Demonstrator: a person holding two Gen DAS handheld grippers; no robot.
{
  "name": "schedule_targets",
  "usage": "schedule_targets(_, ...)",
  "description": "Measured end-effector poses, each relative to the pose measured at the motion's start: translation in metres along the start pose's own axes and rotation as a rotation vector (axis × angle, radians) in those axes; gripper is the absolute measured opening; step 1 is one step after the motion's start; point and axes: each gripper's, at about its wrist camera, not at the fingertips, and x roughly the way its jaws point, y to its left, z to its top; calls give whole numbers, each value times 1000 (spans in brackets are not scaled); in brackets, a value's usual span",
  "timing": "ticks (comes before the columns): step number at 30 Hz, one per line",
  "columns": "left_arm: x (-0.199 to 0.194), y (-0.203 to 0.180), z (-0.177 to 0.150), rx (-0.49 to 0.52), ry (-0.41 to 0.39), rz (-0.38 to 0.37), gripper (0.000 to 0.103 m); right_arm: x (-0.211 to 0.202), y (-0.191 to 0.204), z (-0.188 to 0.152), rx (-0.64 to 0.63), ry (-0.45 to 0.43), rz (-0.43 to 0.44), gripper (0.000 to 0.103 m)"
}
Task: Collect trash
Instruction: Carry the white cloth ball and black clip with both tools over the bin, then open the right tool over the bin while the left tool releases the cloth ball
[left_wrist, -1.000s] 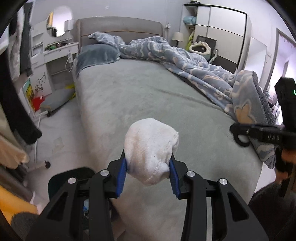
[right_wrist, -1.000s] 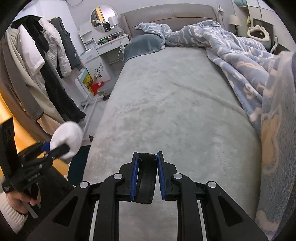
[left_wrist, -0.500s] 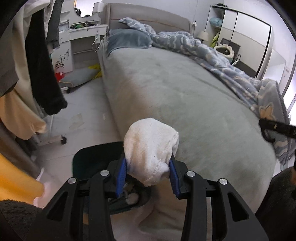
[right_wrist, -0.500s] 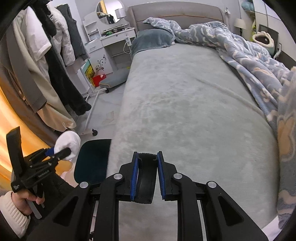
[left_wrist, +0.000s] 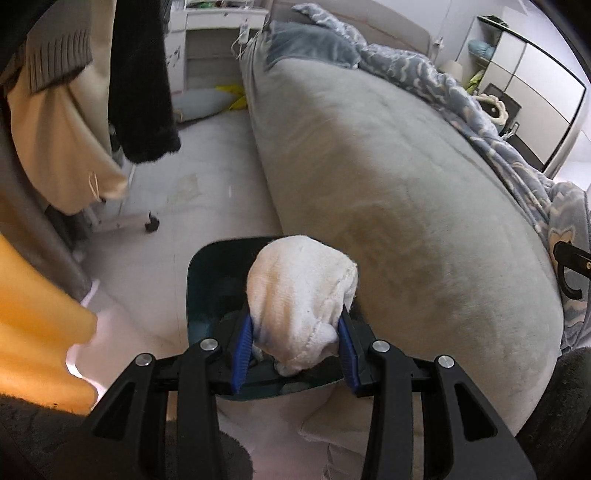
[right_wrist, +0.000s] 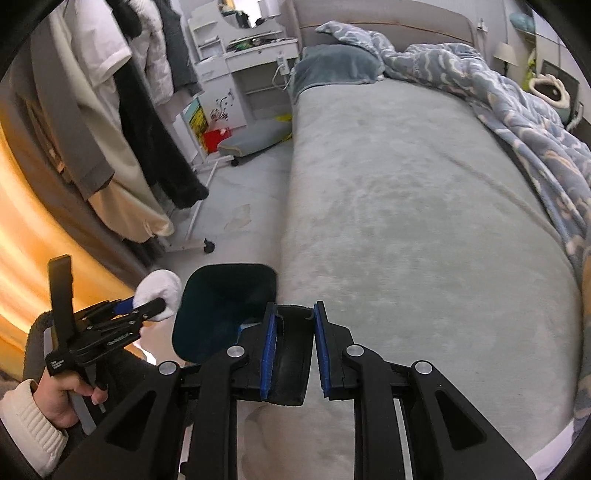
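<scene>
Gripping one crumpled white terry cloth (left_wrist: 301, 291), the left gripper (left_wrist: 295, 341) holds it above one dark teal plastic bin (left_wrist: 207, 280) beside the grey bed (left_wrist: 388, 192). The right gripper (right_wrist: 293, 354) clamps one black curved strap-like piece (right_wrist: 291, 363).

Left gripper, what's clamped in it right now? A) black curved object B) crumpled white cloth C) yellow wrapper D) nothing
B: the left gripper has its blue pads pressed on a crumpled white cloth, held above the dark green bin beside the bed.
</scene>
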Motion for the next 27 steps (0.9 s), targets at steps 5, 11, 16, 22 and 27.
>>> schedule_targets(5,19,8,-2,-26,59,-25,43,27,22,-1,17,54,62,20)
schedule_targets(11,53,17,-7,-59,160,-11,44,54,45,5,-28,119,84,20)
schedule_targets(16,72,20,-6,-86,200,-15,44,73,56,11,-58,159,83,20)
schedule_targets(22,84,24,-9,-74,234,-2,49,99,69,15,-83,210,88,20)
schedule_targets(27,84,43,-14,-104,252,5,68,126,79,19,-96,253,90,20)
